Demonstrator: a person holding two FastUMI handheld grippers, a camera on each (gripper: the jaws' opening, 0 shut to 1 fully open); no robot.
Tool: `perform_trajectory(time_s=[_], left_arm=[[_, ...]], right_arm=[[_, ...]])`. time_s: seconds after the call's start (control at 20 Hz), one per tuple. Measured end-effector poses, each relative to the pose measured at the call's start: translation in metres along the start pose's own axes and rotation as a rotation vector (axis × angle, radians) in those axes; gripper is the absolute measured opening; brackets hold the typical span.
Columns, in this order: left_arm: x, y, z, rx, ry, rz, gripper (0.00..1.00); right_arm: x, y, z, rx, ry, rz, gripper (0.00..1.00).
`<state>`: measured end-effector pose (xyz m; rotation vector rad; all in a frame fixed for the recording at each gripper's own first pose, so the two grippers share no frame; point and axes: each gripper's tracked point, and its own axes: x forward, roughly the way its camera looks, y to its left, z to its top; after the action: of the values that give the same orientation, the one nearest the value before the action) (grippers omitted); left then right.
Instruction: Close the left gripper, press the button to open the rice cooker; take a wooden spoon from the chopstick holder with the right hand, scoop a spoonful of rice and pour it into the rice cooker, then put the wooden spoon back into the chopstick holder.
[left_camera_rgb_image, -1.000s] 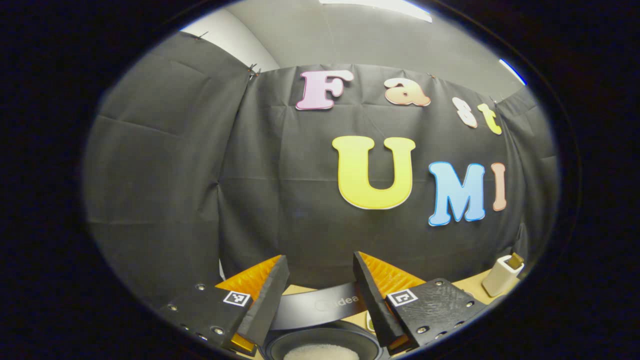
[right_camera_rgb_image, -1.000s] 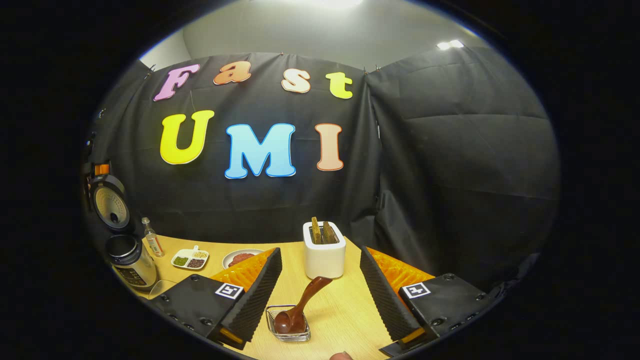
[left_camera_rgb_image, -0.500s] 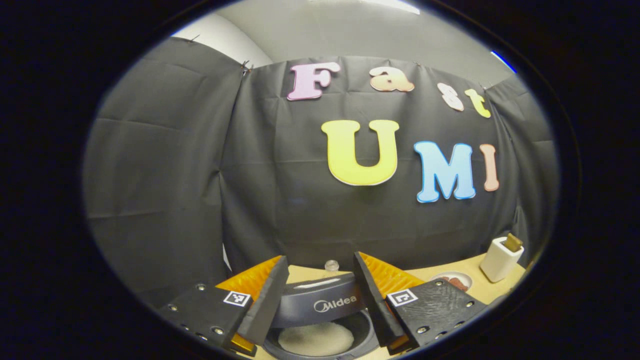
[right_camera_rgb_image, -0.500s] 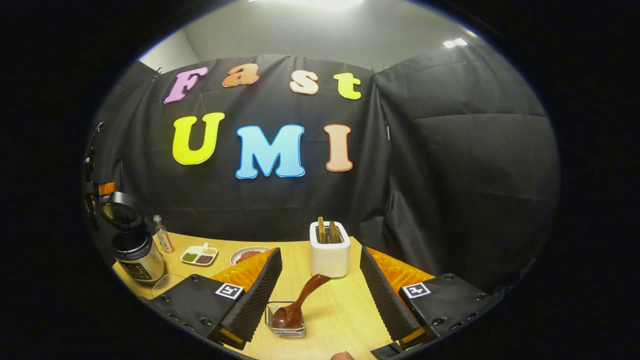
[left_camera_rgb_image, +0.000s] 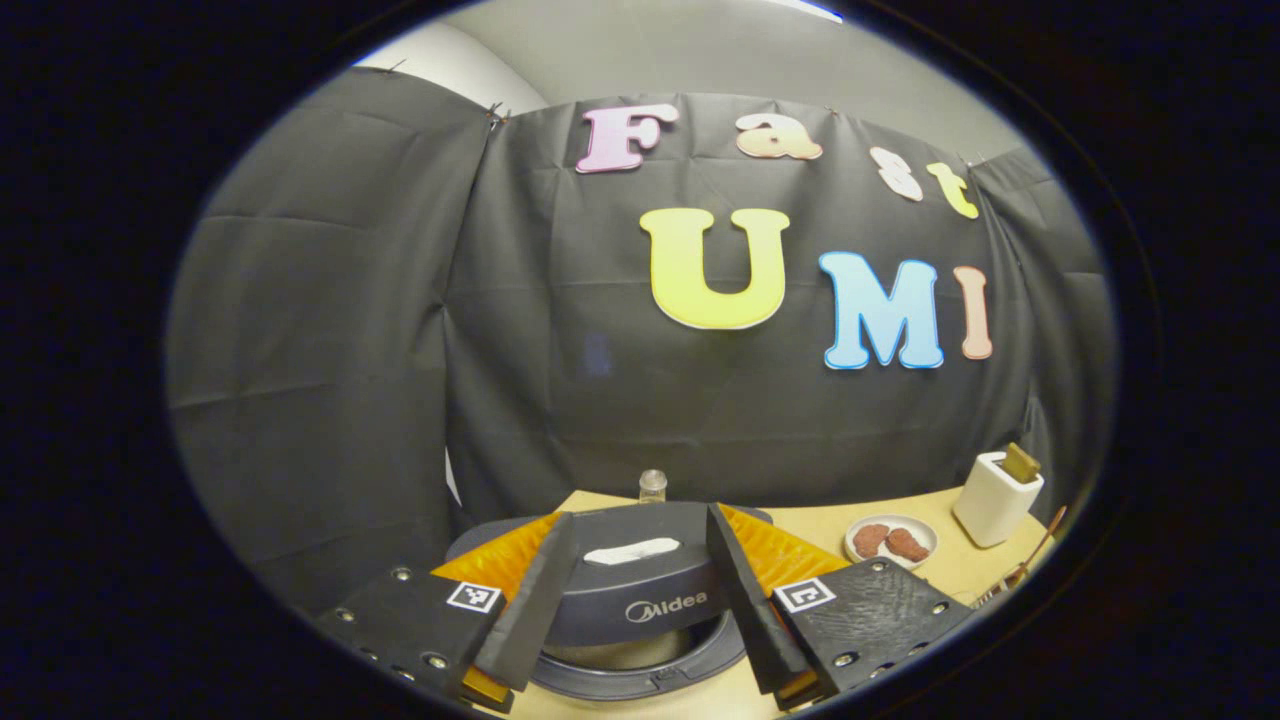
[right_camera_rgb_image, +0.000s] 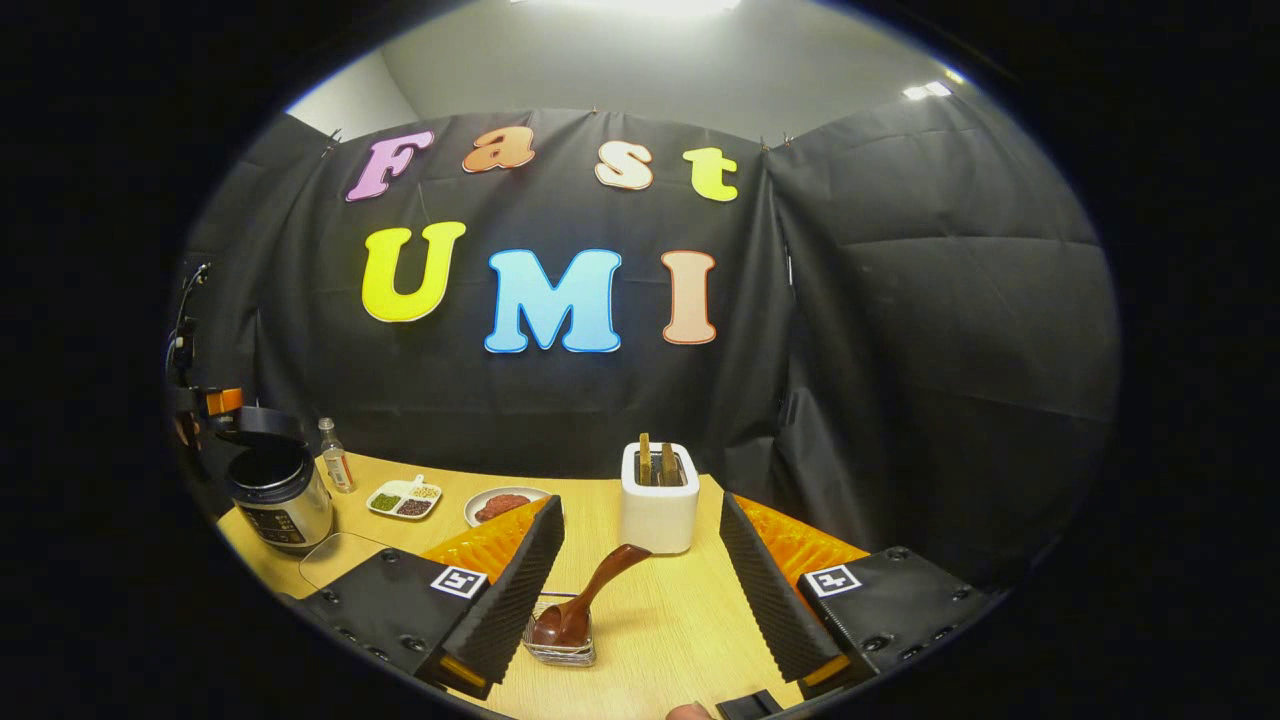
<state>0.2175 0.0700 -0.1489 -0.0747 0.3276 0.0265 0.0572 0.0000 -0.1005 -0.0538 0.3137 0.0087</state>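
The dark grey rice cooker lid (left_camera_rgb_image: 640, 575) hangs low over the pot rim (left_camera_rgb_image: 640, 680), and my left gripper (left_camera_rgb_image: 638, 516) stands open with the lid between its fingers. In the right gripper view the rice cooker (right_camera_rgb_image: 278, 495) stands at the far left, its lid (right_camera_rgb_image: 258, 425) nearly flat, with the left gripper (right_camera_rgb_image: 205, 405) at it. A brown wooden spoon (right_camera_rgb_image: 590, 595) leans in a small glass dish (right_camera_rgb_image: 560, 648) between the fingers of my open right gripper (right_camera_rgb_image: 640, 502). Behind it stands the white chopstick holder (right_camera_rgb_image: 658, 500) with two wooden utensils.
On the wooden table (right_camera_rgb_image: 680, 620) sit a small bottle (right_camera_rgb_image: 335, 465), a divided dish of grains (right_camera_rgb_image: 405, 497), a plate of reddish food (right_camera_rgb_image: 505, 503) and a flat clear tray (right_camera_rgb_image: 335, 555). A fingertip (right_camera_rgb_image: 688, 712) shows at the bottom edge. Black cloth walls stand behind.
The rice cooker lid has swung down from upright to nearly flat, covering the rice inside. The left gripper has followed it down. The right gripper has shifted slightly; the spoon stays in its dish.
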Motion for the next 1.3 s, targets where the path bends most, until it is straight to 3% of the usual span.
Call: perform_trajectory(time_s=[0.35, 0.4, 0.45, 1.0, 1.3], left_arm=[[-0.010, -0.007, -0.039, -0.003, 0.057, 0.011, 0.83], [-0.009, -0.005, -0.042, 0.000, 0.060, 0.014, 0.83], [-0.008, -0.004, -0.044, -0.001, 0.062, 0.018, 0.85], [-0.019, -0.011, -0.099, 0.039, 0.140, 0.026, 0.84], [-0.023, -0.014, -0.106, 0.045, 0.064, 0.053, 0.88]], right_arm=[[-0.004, -0.002, -0.006, 0.008, 0.012, 0.011, 0.99], [-0.004, -0.002, -0.006, 0.007, 0.013, 0.013, 0.95], [-0.004, -0.001, -0.007, 0.006, 0.013, 0.014, 0.99], [-0.004, 0.011, -0.011, 0.000, 0.024, 0.038, 0.99], [-0.005, 0.013, -0.017, -0.010, 0.036, 0.050, 0.99]])
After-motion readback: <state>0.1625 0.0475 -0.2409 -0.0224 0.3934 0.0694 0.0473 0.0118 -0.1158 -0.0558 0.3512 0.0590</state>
